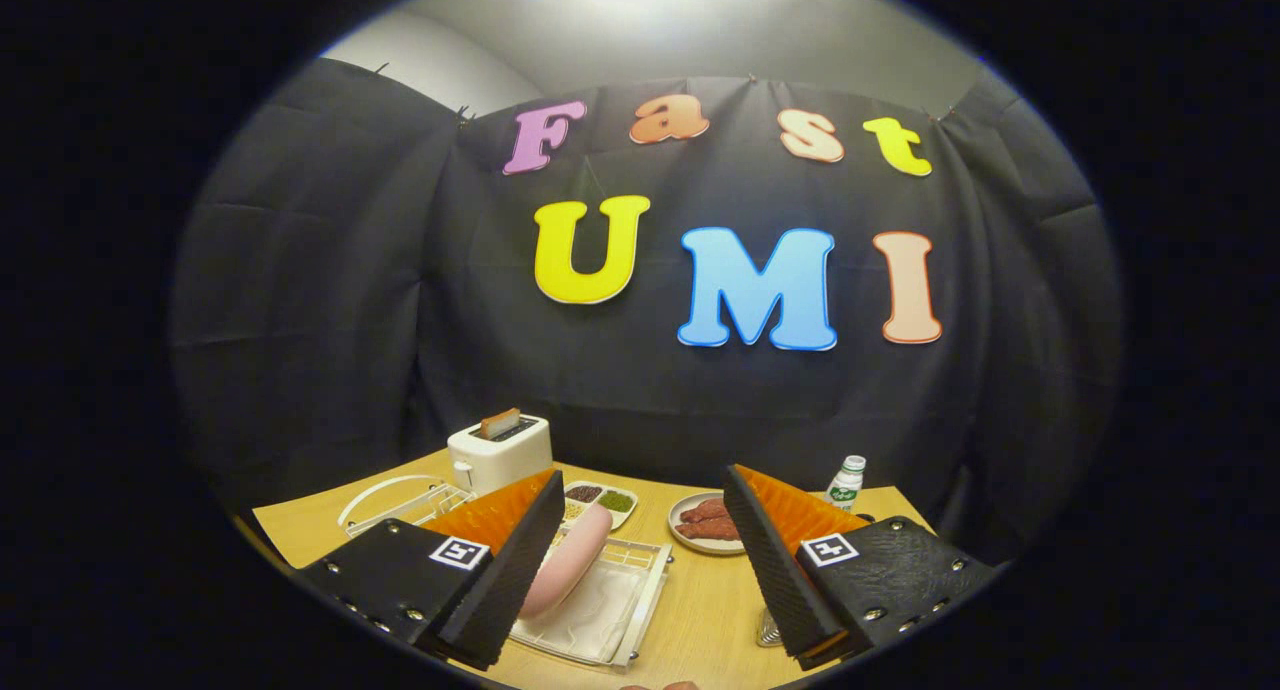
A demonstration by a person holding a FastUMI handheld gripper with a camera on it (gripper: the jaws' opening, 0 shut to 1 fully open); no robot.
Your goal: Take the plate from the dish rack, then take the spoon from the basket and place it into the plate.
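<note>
Gripper view | gripper (640, 570) spread wide, holding nothing | pink plate (566, 562) on edge in dish rack (640, 595), just ahead | likely rigid, smooth, breakable; grip upper rim

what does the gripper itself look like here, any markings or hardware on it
The gripper has two wedge-shaped fingers with ribbed, textured inner faces. Each finger sits on a dark block mount studded with small round metal screws along its edges. Each mount carries a square black-and-white fiducial tag on top. No cables are visible.
</note>
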